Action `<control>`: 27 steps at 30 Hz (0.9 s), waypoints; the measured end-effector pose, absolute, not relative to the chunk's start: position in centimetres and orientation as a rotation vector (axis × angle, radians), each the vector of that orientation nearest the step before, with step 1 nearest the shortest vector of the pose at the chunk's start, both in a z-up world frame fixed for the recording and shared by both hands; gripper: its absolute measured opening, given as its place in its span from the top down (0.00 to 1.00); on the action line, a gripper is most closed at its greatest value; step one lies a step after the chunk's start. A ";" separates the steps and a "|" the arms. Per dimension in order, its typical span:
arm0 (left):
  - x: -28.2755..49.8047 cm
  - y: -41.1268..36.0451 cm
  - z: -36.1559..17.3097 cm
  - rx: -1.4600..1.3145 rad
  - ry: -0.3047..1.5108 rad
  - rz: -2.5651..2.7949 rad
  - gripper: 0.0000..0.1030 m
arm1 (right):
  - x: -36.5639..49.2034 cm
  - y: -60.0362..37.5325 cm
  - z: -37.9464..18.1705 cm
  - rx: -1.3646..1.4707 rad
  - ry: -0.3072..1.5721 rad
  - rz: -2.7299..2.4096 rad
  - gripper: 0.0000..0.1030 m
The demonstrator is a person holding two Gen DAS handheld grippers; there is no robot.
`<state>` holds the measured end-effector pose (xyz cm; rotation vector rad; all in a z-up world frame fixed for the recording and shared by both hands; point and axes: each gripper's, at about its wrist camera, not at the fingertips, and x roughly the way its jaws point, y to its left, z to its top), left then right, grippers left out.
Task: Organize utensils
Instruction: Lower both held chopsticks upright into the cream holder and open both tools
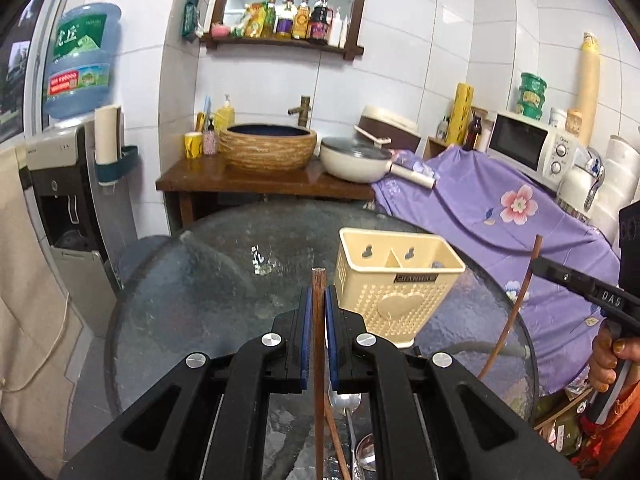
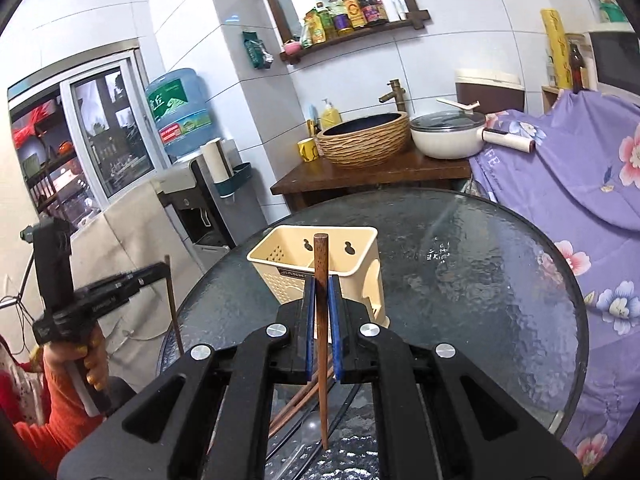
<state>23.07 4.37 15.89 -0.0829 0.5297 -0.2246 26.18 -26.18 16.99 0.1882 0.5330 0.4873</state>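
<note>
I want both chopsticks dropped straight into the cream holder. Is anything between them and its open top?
Nothing visible. The left gripper and right gripper each hold a chopstick above the glass table, with the holder open-topped just ahead.

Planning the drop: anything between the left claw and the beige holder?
Only bare glass table separates the left claw from the beige holder, per the left wrist view.

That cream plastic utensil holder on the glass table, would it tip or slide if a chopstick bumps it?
The utensil holder looks like thin perforated plastic, so probably light. Its base looks narrower than its rim, and the glass table looks smooth, so a bump would likely slide or tip it.
</note>
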 end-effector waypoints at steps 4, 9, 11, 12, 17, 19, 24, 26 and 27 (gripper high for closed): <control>22.8 4.8 17.1 -0.078 0.500 -0.212 0.93 | 25.9 -26.0 18.1 0.186 0.512 0.510 0.93; 22.9 5.2 18.1 -0.071 0.483 -0.205 0.93 | 26.0 -25.2 19.0 0.148 0.508 0.521 0.93; 23.2 5.0 18.3 -0.066 0.480 -0.206 0.93 | 26.3 -24.8 19.3 0.141 0.512 0.526 0.93; 23.4 4.8 18.5 -0.061 0.477 -0.206 0.93 | 26.4 -24.7 19.4 0.139 0.512 0.526 0.93; 24.6 4.4 18.9 -0.056 0.478 -0.211 0.94 | 27.3 -24.6 20.1 0.158 0.516 0.536 0.93; 25.0 4.3 19.3 -0.060 0.476 -0.219 0.94 | 27.6 -24.4 20.4 0.154 0.517 0.539 0.93; 24.9 4.2 21.2 -0.053 0.437 -0.230 0.94 | 28.5 -24.4 21.2 0.170 0.534 0.566 0.93; 24.9 4.3 22.2 -0.049 0.424 -0.236 0.94 | 28.9 -24.4 21.8 0.178 0.534 0.578 0.93; 24.9 4.3 23.0 -0.049 0.416 -0.243 0.94 | 29.1 -24.4 22.3 0.182 0.530 0.584 0.93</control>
